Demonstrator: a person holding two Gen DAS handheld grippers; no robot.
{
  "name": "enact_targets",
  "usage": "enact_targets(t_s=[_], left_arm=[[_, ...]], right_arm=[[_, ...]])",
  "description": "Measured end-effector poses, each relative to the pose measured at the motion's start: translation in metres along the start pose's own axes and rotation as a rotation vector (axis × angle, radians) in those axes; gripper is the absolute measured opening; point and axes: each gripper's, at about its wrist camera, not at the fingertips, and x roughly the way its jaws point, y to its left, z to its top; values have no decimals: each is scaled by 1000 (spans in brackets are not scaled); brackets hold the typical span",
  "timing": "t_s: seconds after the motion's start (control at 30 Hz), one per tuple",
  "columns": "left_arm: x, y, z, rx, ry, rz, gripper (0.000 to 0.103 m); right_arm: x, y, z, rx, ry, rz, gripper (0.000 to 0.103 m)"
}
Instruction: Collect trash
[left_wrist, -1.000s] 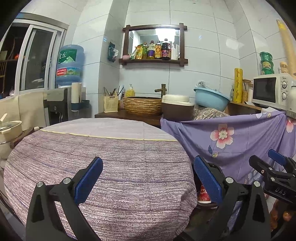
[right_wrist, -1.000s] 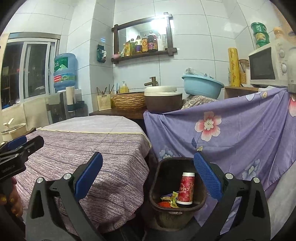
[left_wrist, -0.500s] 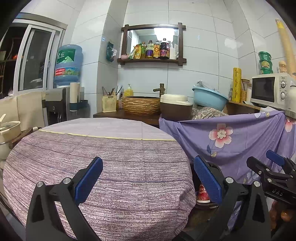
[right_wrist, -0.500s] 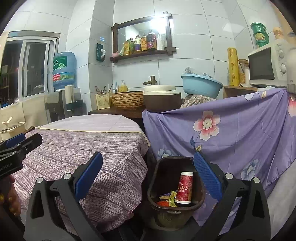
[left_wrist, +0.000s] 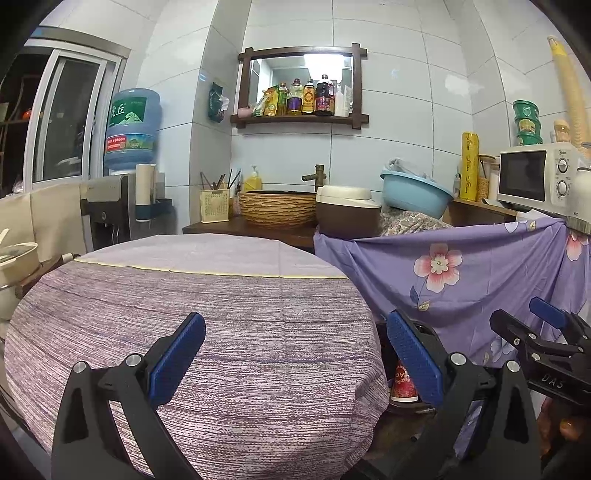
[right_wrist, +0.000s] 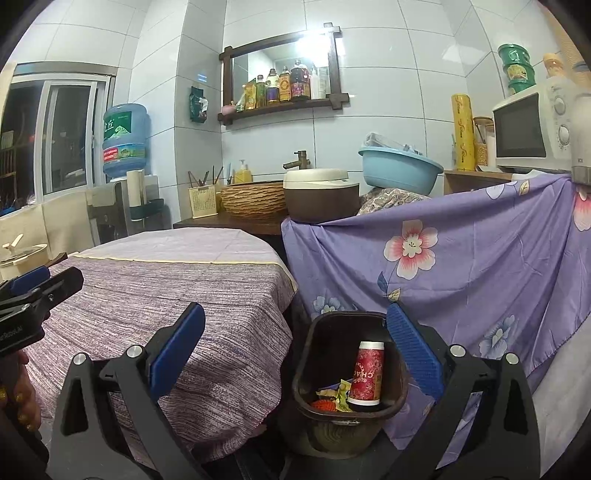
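A dark brown trash bin (right_wrist: 321, 369) stands on the floor between the table and a draped cabinet. In it lie a red paper cup (right_wrist: 366, 373), upside down, and small wrappers (right_wrist: 334, 397). The cup also shows in the left wrist view (left_wrist: 402, 380), partly hidden behind my left gripper's finger. My right gripper (right_wrist: 295, 354) is open and empty, above and in front of the bin. My left gripper (left_wrist: 295, 354) is open and empty over the round table with a purple striped cloth (left_wrist: 184, 314). The right gripper shows at the right edge of the left wrist view (left_wrist: 535, 332).
A purple floral cloth (right_wrist: 443, 277) drapes the cabinet to the right of the bin. Behind are a counter with a woven basin (right_wrist: 255, 199), a brown-and-white pot (right_wrist: 321, 199), a blue basin (right_wrist: 399, 170), a microwave (right_wrist: 532, 129) and a water dispenser (right_wrist: 122, 173).
Both grippers have drifted slightly; the views shift a little. The right gripper sits a bit lower over the bin. Nothing was grasped or released.
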Motion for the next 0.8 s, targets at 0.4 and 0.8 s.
enact_targets(t_s=[0.4, 0.8], left_arm=[[1, -1, 1, 4, -1, 1, 98], [-1, 0, 0, 4, -6, 6, 98]], right_arm=[[1, 0, -1, 3, 1, -2, 97], [1, 1, -2, 9, 5, -4, 97]])
